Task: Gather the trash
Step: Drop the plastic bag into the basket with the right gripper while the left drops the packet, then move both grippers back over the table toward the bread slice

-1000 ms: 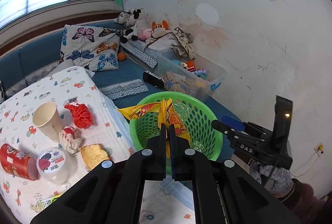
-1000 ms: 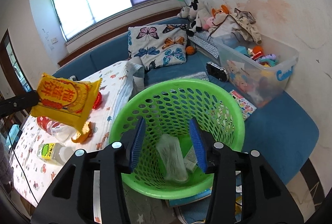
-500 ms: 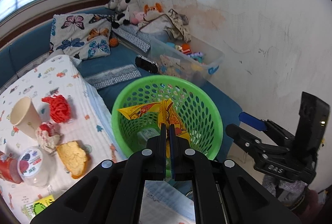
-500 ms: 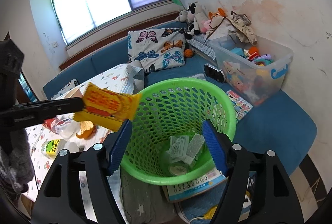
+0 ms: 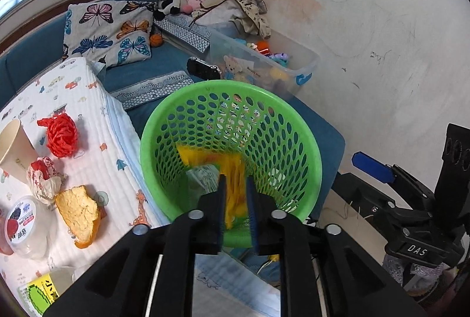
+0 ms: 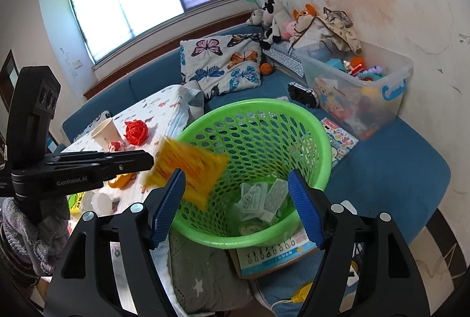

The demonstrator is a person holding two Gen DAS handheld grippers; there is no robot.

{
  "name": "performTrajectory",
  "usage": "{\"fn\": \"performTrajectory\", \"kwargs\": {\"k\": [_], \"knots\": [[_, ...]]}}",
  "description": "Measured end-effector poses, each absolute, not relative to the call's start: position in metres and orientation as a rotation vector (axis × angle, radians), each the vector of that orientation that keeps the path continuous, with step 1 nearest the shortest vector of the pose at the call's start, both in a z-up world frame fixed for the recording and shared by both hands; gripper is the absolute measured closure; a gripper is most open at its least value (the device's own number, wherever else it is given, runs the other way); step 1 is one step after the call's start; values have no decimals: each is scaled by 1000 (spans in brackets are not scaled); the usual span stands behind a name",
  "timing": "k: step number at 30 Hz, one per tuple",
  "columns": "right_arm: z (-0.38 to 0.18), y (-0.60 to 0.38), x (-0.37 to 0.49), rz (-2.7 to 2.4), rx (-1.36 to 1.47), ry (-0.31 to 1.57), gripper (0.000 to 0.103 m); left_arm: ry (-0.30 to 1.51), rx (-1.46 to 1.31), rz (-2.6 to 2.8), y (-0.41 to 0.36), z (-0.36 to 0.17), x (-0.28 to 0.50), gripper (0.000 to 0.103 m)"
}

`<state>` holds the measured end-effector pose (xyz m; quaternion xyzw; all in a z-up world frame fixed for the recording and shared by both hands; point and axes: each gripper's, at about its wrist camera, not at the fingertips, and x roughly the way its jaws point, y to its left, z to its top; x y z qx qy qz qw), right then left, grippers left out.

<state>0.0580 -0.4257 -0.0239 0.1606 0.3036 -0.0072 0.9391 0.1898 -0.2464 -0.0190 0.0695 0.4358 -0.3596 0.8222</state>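
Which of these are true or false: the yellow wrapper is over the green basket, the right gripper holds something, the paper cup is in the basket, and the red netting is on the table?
1. The yellow wrapper is at the green basket. True; it looks blurred, just let go as the left gripper opened.
2. The right gripper holds something. False; its jaws are open and empty.
3. The paper cup is in the basket. False; it lies on the table.
4. The red netting lies on the patterned tablecloth. True.
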Motion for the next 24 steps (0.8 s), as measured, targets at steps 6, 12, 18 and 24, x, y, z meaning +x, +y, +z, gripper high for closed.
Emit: {"fn": "performTrajectory", "kwargs": {"k": [6,12,18,24], "knots": [[-24,-420,59,0,332,626,30,918,134,-743,-237,-16,188,70],[-19,-407,57,23,317,619,28,872,139,-694,-213,-4,178,56],[-11,-389,59,61,294,614,25,846,103,-614,-169,3,168,44],[-7,-364,65,109,264,617,22,840,67,-543,-123,5,163,38]]}}
